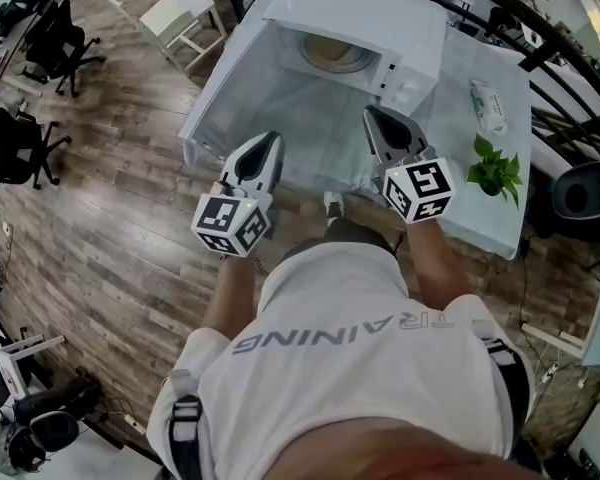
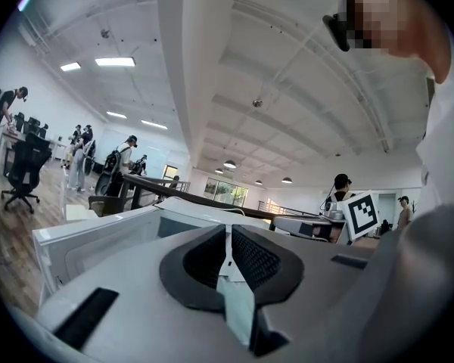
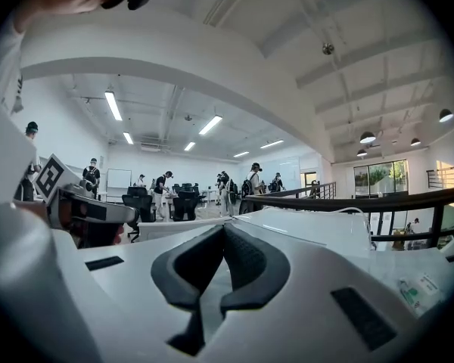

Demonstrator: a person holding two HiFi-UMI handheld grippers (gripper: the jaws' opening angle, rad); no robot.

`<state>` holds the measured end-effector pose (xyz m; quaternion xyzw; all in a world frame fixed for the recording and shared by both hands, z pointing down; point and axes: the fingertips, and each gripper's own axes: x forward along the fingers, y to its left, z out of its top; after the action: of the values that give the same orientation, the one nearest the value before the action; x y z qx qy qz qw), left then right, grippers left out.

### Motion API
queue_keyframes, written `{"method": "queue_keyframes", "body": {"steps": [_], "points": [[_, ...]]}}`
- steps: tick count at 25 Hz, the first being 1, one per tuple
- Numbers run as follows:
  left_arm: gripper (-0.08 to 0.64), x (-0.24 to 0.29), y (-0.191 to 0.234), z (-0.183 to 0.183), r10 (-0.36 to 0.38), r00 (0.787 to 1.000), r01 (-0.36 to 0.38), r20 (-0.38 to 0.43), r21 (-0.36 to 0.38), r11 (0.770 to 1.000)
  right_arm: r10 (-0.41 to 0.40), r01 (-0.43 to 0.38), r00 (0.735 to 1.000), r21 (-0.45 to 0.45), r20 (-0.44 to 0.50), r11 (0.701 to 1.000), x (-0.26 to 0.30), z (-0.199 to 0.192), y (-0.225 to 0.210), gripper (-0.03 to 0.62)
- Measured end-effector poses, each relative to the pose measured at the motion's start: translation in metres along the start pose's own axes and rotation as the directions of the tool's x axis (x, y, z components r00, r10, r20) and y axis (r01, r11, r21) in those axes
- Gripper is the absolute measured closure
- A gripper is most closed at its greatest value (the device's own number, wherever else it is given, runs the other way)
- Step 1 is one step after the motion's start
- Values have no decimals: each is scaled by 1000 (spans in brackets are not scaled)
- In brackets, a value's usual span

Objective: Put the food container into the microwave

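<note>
we wear a white t-shirt (image 1: pixel 360 318) with grey lettering (image 1: pixel 340 333) and dark straps (image 1: pixel 184 423) at its shoulders. ahead of the t-shirt, our left gripper (image 1: pixel 271 140) and right gripper (image 1: pixel 373 114) are white shells, black-lined inside, with black-and-white marker cubes (image 1: pixel 230 225).

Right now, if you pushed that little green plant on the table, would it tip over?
It might: the plant looks small, so probably light and easy to shove. Its leaves spread wide and look soft, so they would likely bend. The pot is hidden under the leaves, so I cannot tell how steady its base is.
</note>
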<state>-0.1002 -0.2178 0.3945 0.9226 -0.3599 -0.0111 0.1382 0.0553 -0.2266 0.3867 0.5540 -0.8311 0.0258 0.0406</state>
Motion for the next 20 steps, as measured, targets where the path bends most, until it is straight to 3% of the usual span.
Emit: {"method": "queue_keyframes", "body": {"steps": [20], "points": [[509,-3,4,0,13,1000,-12,4,-16,1000,22,-21,999,6,-24,1000,-1,-4,5,569]]}}
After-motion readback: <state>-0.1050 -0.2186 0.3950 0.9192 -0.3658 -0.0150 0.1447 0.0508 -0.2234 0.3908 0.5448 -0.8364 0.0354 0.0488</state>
